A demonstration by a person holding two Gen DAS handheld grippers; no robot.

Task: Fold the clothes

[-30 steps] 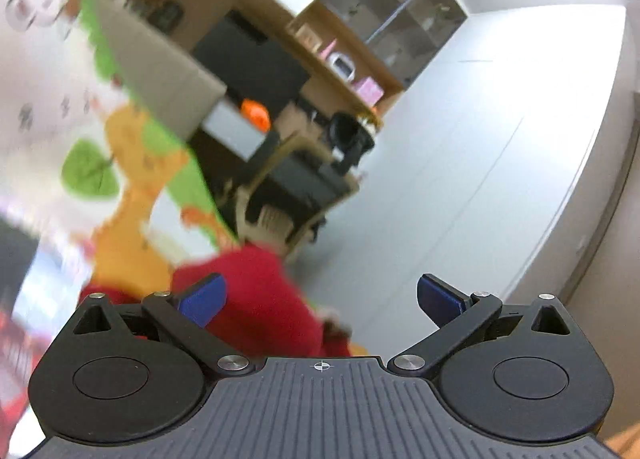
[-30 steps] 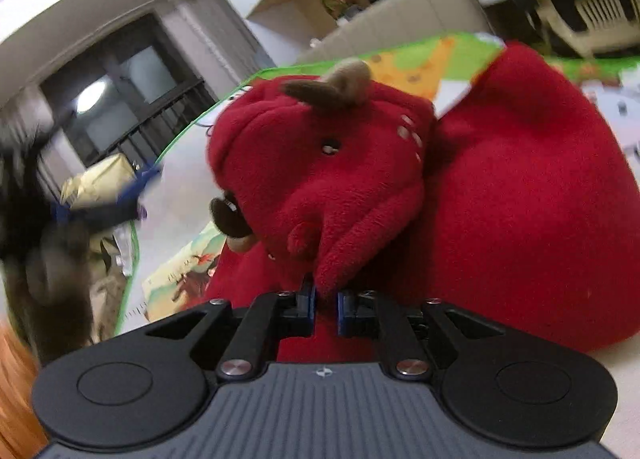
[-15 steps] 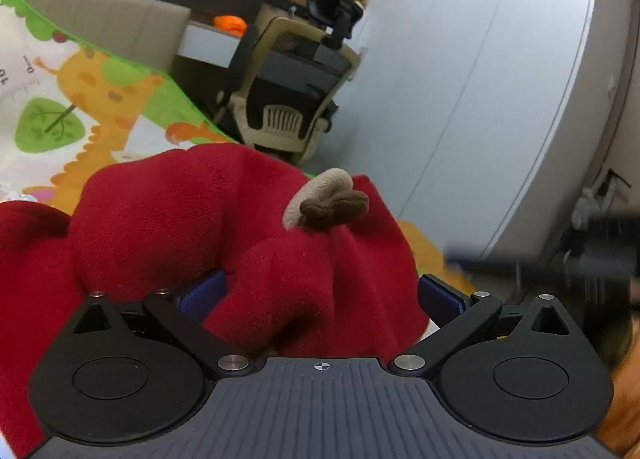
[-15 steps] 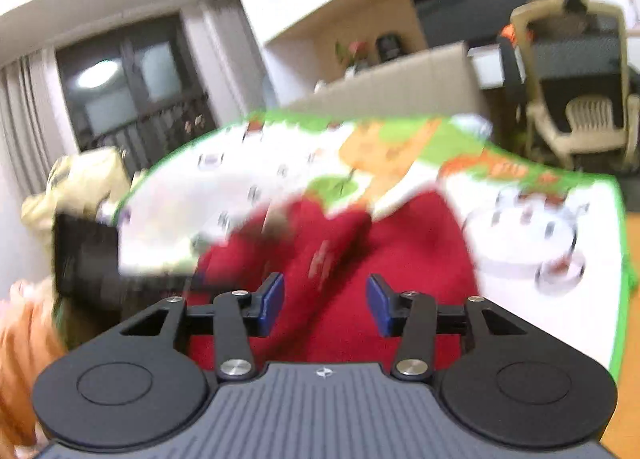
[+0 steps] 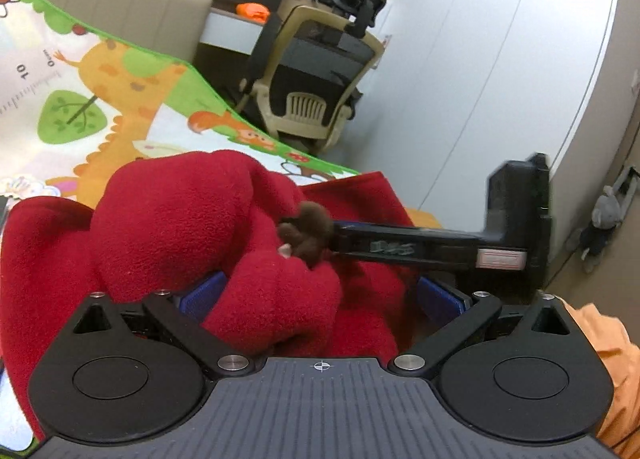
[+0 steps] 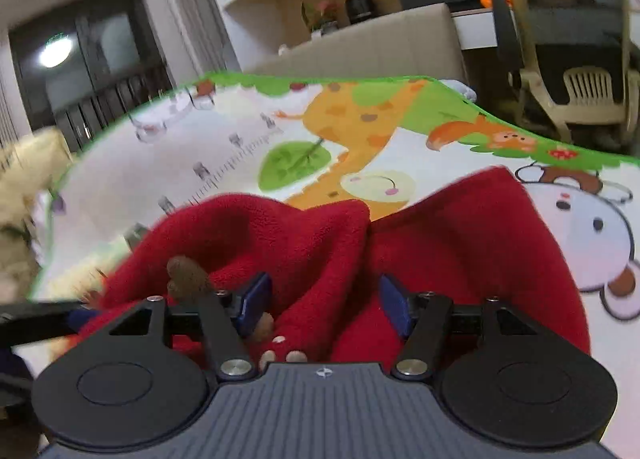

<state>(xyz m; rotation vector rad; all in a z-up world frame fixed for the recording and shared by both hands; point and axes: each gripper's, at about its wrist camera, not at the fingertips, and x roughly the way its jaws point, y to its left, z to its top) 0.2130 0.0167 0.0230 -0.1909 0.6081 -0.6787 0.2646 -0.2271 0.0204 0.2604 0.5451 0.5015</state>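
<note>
the play mat (image 6: 400,127) fills the upper half of the right view. on it, in the lower middle, the red fleece garment (image 5: 192,227) lies bunched, not flat. both the left gripper (image 5: 320,295) and the right gripper (image 6: 324,299) stand wide, fleece between the fingers, nothing pinched. i think each should close on a single edge layer, away from the brown antler (image 5: 308,231), before any pull.

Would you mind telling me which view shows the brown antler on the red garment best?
The left wrist view: the antler sits near the centre, sharp and unobstructed on the red garment, with the right gripper reaching in beside it. In the right wrist view the antler is low at the left, slightly blurred and partly cut off by that gripper's own linkage.
</note>
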